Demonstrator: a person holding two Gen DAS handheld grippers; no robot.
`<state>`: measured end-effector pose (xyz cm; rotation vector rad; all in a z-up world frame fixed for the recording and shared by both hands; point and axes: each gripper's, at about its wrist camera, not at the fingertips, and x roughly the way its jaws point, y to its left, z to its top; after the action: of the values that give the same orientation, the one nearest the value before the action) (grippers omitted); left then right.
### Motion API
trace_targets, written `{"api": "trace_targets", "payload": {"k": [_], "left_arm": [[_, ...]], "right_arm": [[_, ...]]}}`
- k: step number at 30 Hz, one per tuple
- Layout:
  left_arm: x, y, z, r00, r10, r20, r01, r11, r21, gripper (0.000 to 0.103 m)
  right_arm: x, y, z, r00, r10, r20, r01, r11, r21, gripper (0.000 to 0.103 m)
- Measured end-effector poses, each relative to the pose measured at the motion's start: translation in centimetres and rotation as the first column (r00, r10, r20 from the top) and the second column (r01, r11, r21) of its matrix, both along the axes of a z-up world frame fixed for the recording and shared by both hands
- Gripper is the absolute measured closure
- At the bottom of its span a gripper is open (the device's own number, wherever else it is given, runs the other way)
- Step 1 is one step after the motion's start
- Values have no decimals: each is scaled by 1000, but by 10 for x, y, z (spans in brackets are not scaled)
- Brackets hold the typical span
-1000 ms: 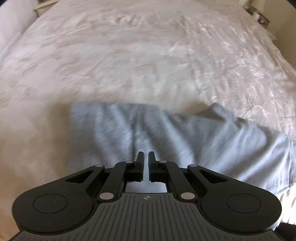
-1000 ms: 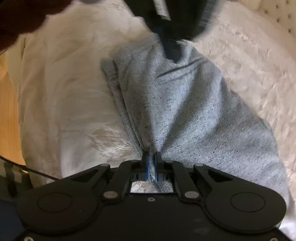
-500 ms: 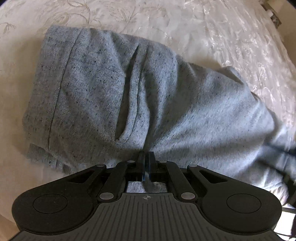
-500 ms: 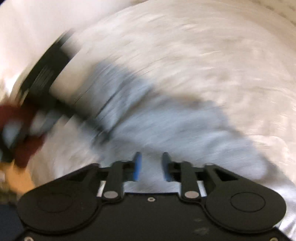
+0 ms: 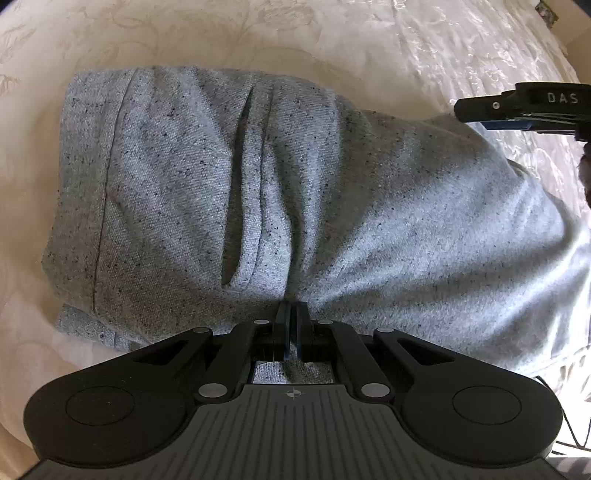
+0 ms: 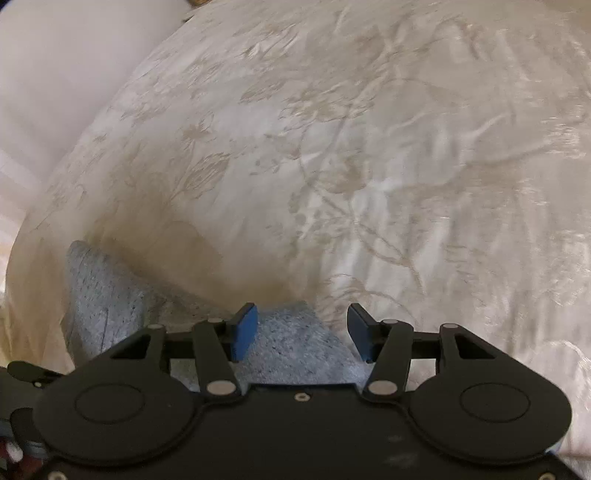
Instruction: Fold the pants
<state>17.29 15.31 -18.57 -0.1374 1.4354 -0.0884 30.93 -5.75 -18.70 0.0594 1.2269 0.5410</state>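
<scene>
1. Grey pants [image 5: 332,192] are seen folded on the bed [image 5: 258,33], waistband at left.
2. Left claw [image 5: 291,321] is shown pinched tight on pants fabric at near edge.
3. Right claw [image 6: 301,328] is held wide apart, nothing gripped; a pants corner [image 6: 295,343] lies betw. its fingers [image 6: 243,332].

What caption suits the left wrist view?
Left gripper pinches grey pants on the bed cover.

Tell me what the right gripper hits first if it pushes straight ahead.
Probably the grey pants, whose edge lies between the open right gripper's fingers; beyond that only the bedspread. Depth is uncertain.
</scene>
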Motion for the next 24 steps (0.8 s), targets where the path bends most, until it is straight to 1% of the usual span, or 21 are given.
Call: {"api": "trace_targets", "payload": {"k": [1, 2, 3, 4, 5, 8, 10, 13, 15, 17, 18, 21, 24], "left_arm": [[0, -1, -1, 1000, 0, -1, 0, 1000, 1, 99], [-1, 1, 0, 1000, -2, -1, 2, 1000, 3, 99], [-1, 2, 1, 1000, -5, -1, 5, 1000, 4, 99], [-1, 3, 1, 1000, -7, 0, 7, 1000, 6, 99], [-1, 3, 2, 1000, -8, 0, 8, 1000, 7, 99], [-1, 3, 4, 1000, 1, 1, -1, 1000, 5, 99], [0, 3, 5, 1000, 4, 2, -4, 1000, 6, 99], [0, 1, 16, 1000, -10, 24, 10, 1000, 12, 99], [2, -3, 33, 997, -39, 71, 38, 999, 16, 99], [9, -10, 55, 987, -75, 141, 75, 997, 5, 99], [15, -15, 67, 979, -88, 181, 90, 996, -2, 99], [41, -30, 86, 958, -114, 262, 126, 992, -30, 99], [69, -47, 86, 950, -122, 288, 136, 990, -30, 99]], "right_arm": [[1, 3, -3, 1000, 11, -11, -10, 1000, 14, 63], [0, 3, -3, 1000, 21, -21, -21, 999, 29, 93], [-2, 4, -1, 999, 33, -29, -32, 999, 39, 98], [-8, 6, 2, 999, 46, -25, -45, 999, 29, 98], [-14, 10, 9, 998, 63, 5, -63, 998, 22, 98], [-51, 14, 36, 988, 123, 92, -125, 992, 22, 99], [-79, 19, 44, 982, 156, 105, -159, 987, 16, 99], [-112, 24, 36, 979, 182, 94, -181, 983, -11, 100], [-125, 29, 26, 982, 174, 75, -173, 985, -26, 100], [-133, 35, 16, 984, 161, 70, -159, 986, -40, 101], [-138, 38, 14, 986, 159, 59, -157, 987, -38, 101], [-146, 44, 5, 988, 148, 49, -146, 988, -47, 101], [-155, 46, 2, 990, 136, 46, -133, 990, -50, 101]]}}
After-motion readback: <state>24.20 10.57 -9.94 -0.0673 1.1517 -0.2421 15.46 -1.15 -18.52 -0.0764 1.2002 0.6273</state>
